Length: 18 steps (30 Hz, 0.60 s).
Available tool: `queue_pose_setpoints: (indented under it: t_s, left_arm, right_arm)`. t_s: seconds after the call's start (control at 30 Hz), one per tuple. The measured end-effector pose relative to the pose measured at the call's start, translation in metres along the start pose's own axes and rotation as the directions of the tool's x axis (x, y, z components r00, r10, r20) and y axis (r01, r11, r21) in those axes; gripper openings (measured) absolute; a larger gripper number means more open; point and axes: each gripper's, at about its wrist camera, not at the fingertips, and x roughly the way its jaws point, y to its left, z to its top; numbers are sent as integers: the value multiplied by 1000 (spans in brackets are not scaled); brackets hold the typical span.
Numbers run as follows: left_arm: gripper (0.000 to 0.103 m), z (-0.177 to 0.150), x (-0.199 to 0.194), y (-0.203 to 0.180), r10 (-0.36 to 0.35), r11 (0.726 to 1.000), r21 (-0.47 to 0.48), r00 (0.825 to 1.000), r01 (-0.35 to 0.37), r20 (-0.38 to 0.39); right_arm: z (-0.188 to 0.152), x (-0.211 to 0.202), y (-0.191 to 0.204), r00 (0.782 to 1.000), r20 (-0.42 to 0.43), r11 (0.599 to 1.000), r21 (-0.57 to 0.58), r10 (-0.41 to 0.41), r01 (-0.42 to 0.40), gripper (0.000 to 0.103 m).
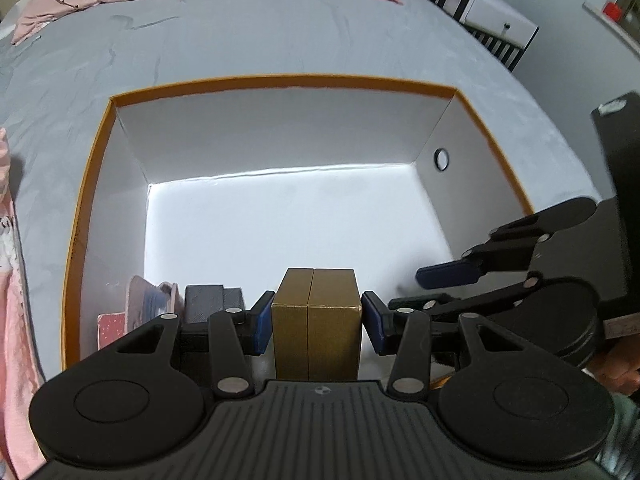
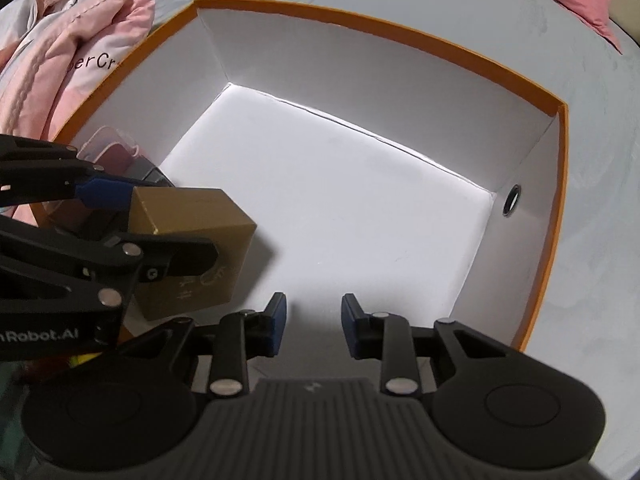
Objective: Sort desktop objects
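A gold cardboard box (image 1: 316,320) sits between the blue pads of my left gripper (image 1: 317,322), inside a big white box with an orange rim (image 1: 280,80). The pads touch or nearly touch its sides. In the right wrist view the gold box (image 2: 192,248) rests near the big box's near-left corner, with the left gripper's fingers (image 2: 104,194) on both sides. My right gripper (image 2: 313,326) is open and empty, over the near edge of the big box (image 2: 400,36); it also shows in the left wrist view (image 1: 444,280).
A dark grey box (image 1: 204,302), a pink pouch (image 1: 148,300) and a small pink box (image 1: 112,326) lie in the big box's left corner. Pink clothing (image 2: 68,60) lies on the grey bed left of the box. A round hole (image 2: 512,200) is in the right wall.
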Motion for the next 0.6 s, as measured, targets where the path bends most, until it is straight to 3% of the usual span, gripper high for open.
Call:
queue_pose_setpoints:
  t_s: [0.23,0.4,0.6]
  left_arm:
    - [52,2,-9,3,-11,1000,0,1000,11,8]
    - [52,2,-42,15,-57,997,-41,994,61,89]
    - [52,-4,-84,48,-4,988,-149,981,34,195]
  right_arm:
    - [-3,-2,-3,1000,6,1000,20,24,-24,32]
    - [0,0,4,999,3,999,19,42,-42,29]
    - [9,-7,5,995,52,996,38,81,-83,31]
